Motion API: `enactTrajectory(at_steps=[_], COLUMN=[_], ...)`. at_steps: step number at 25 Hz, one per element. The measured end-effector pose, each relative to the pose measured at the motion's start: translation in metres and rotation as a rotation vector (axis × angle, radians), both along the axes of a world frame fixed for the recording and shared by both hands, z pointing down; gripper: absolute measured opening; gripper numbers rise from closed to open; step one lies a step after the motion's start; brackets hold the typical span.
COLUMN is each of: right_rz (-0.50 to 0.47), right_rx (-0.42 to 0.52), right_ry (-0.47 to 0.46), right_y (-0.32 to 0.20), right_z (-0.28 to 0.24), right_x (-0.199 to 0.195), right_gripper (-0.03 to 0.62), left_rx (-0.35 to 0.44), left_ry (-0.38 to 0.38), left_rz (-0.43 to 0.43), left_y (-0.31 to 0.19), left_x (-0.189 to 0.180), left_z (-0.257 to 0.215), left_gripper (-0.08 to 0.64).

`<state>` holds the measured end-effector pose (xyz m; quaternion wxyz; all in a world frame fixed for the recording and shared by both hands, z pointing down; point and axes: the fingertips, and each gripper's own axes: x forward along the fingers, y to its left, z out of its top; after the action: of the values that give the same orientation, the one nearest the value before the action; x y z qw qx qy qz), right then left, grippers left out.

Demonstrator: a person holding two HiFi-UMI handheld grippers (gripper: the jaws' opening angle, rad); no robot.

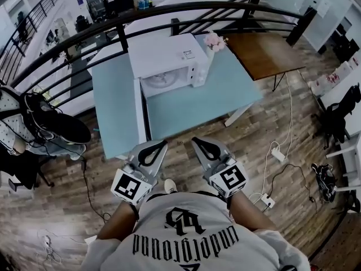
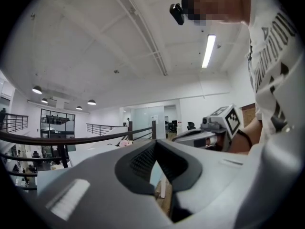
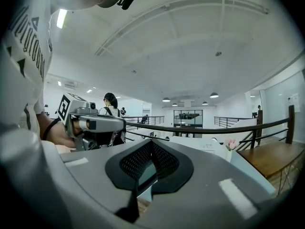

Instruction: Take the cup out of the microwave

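A person stood at the near edge of a light blue table [image 1: 186, 109], holding a tool in each hand. The left gripper [image 1: 162, 144] and the right gripper [image 1: 195, 140] were side by side, close together but not touching. Both pointed at the table and hung over the wooden floor [image 1: 254, 151], just short of the table's near edge. The left gripper's jaws were pressed together at the tips, with nothing between them. The right gripper's jaws were pressed together too, and they held nothing.

A white microwave [image 1: 163, 55] sat at the far edge of the table, near the middle. Its door [image 1: 139, 109] was wide open and stuck out from its left side toward the person. Inside the open microwave there was a pale round thing [image 1: 159, 82], right where the cup would be. It was too small and blurry to tell if it was the cup. Both grippers were well apart from it.

A small white vase [image 1: 211, 52] with pink flowers stood just beside the microwave's right side. A brown wooden table [image 1: 265, 52] touched the blue table's far right corner. A black railing [image 1: 169, 13] curved behind both tables. A white power strip [image 1: 278, 153] lay on the floor to the right.
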<state>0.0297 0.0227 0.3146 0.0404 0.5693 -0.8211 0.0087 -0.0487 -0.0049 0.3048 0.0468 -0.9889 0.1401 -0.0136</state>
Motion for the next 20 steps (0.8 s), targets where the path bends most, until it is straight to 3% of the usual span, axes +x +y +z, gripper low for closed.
enactTrajectory(at_steps=[6,20], right_rz=[-0.008,-0.079], right_rx=[-0.037,-0.051], right_ry=[0.012,-0.005], right_y=[-0.039,-0.125], right_z=[0.003,0.028], right_x=[-0.015,0.004], right_gripper=[0.005,0.005], left_rx=[-0.042,-0.075], left_ry=[0.010,-0.021], left_rz=[-0.003,-0.090], left_y=[-0.038,-0.107], left_x=[-0.009,0.002], left_z=[0.003,0.022], left_gripper=[0.049,0.049])
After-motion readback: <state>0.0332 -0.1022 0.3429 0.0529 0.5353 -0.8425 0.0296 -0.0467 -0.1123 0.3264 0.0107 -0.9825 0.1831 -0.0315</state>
